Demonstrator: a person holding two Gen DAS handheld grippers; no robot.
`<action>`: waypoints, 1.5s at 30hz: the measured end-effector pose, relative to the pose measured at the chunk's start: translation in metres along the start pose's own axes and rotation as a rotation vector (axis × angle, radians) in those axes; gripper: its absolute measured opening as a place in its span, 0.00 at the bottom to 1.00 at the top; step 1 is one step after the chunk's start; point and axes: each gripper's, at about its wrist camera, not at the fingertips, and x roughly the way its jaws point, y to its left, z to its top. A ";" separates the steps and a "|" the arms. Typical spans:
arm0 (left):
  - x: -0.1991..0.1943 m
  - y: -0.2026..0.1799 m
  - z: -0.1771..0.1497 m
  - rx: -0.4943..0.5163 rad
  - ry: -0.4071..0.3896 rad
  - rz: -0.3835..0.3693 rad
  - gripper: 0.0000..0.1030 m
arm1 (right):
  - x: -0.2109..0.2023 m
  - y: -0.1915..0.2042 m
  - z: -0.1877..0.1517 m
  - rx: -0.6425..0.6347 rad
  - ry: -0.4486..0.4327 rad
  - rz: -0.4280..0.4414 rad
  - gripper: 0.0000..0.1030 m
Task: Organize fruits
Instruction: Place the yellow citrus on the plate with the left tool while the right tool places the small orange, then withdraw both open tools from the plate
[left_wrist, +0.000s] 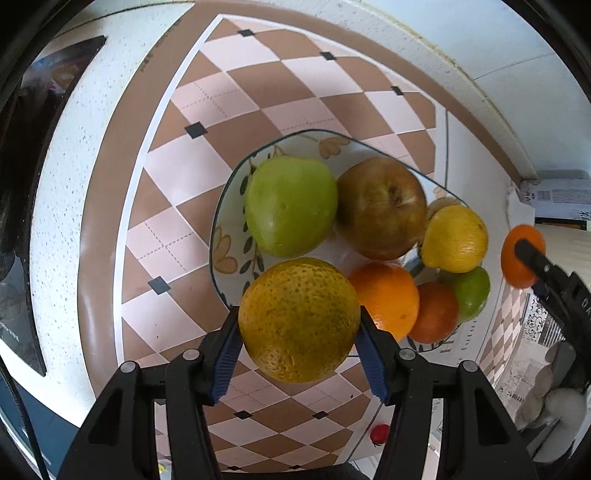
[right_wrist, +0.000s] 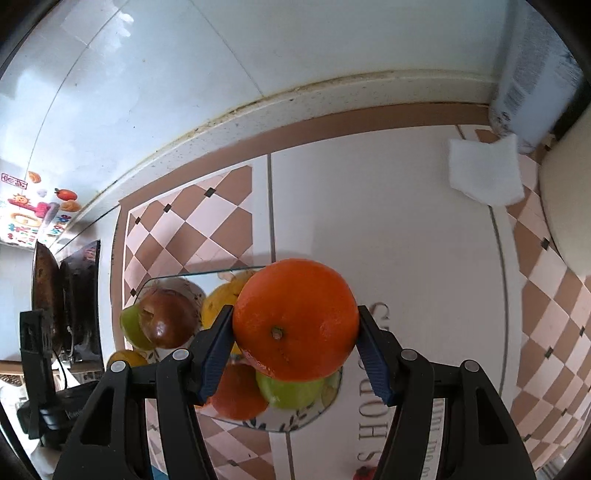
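My left gripper (left_wrist: 300, 328) is shut on a yellow-green speckled orange (left_wrist: 299, 319), held over the near edge of a patterned plate (left_wrist: 221, 247). On the plate lie a green pear (left_wrist: 290, 205), a brown-red apple (left_wrist: 382, 206), a lemon (left_wrist: 456, 238), two oranges (left_wrist: 388, 295) and a lime (left_wrist: 472, 293). My right gripper (right_wrist: 295, 334) is shut on a bright orange (right_wrist: 295, 319), held above the plate's right side (right_wrist: 295, 422). It also shows in the left wrist view (left_wrist: 522, 260), right of the plate.
The plate rests on a checkered brown-and-pink mat (left_wrist: 229, 110) on a white counter. A folded white cloth (right_wrist: 484, 170) and a box (right_wrist: 532, 74) lie at the far right by the wall. A dark stove (right_wrist: 66, 295) is at the left. A small red object (left_wrist: 379, 434) lies near.
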 end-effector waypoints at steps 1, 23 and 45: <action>0.002 0.001 0.000 -0.006 0.010 -0.001 0.54 | 0.001 0.009 0.002 -0.022 0.003 0.016 0.64; -0.001 -0.014 0.004 -0.011 0.003 -0.011 0.91 | 0.049 -0.002 0.004 -0.005 0.124 0.014 0.65; -0.059 -0.040 -0.048 0.164 -0.224 0.152 0.91 | -0.038 0.055 -0.081 -0.140 -0.045 -0.196 0.91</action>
